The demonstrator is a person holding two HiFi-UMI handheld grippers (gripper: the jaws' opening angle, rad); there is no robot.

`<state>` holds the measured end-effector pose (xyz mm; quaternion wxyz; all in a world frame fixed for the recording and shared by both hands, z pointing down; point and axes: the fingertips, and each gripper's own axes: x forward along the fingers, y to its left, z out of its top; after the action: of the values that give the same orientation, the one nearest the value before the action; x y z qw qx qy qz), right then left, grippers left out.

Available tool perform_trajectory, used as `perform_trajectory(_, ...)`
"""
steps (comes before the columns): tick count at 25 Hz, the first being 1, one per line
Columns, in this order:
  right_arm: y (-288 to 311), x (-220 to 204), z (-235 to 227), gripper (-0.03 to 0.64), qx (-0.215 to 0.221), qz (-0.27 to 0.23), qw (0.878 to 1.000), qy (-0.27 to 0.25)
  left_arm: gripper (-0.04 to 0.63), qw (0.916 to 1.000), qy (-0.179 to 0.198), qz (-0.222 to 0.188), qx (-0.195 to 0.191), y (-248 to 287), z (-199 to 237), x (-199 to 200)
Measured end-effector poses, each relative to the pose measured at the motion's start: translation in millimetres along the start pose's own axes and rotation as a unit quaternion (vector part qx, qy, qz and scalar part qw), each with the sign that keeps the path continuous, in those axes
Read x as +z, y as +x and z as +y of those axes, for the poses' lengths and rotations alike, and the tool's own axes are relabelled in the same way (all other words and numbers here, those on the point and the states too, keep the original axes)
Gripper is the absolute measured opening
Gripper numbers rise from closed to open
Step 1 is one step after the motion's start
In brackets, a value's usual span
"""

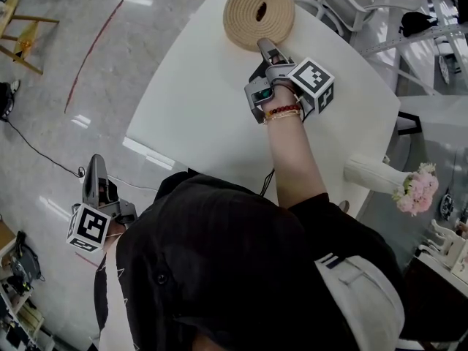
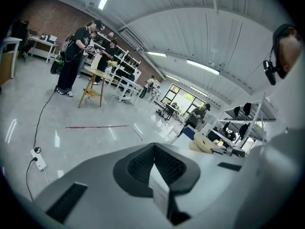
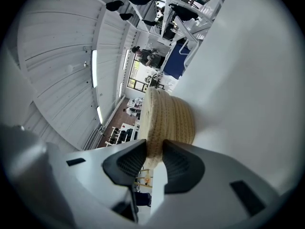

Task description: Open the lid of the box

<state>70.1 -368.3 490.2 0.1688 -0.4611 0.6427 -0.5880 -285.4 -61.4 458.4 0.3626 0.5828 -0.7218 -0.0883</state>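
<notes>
Your right gripper (image 3: 153, 159) pinches the near rim of the woven lid (image 3: 167, 118) on the white table (image 1: 190, 108); your left gripper (image 2: 155, 163) has its jaws pressed together, empty.

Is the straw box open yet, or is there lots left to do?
Not open yet. Done: the right gripper is at the round woven straw box on the white table. In hand: its jaws pinch the rim of the woven lid. Left: lifting the lid, which sits flat on the box. The left gripper hangs shut and empty, off the table.
</notes>
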Motion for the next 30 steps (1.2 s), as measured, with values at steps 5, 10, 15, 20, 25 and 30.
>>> perform_trajectory(5,-4,1,8,0.104,0.005,-0.001,1.000,-0.008,0.009,0.9999,0.008,-0.011,0.002,-7,0,8)
perform_trajectory(10,-4,2,10,0.104,0.008,-0.003,1.000,-0.028,0.009,0.9999,0.010,-0.011,0.003,-6,1,8)
perform_trajectory(15,-1,3,11,0.103,0.009,-0.003,1.000,-0.030,0.009,0.9999,0.012,-0.010,-0.001,-2,-2,11)
perform_trajectory(20,-3,3,9,0.100,0.008,-0.004,1.000,-0.027,0.009,0.9999,0.007,-0.009,-0.001,-4,-3,9)
perform_trajectory(25,-3,3,14,0.098,0.011,-0.005,1.000,-0.028,0.009,1.0000,0.004,-0.007,-0.001,-4,-1,8)
perform_trajectory(30,-5,3,18,0.097,0.014,-0.005,0.999,-0.037,0.009,0.9999,0.007,-0.008,-0.001,-3,-1,11)
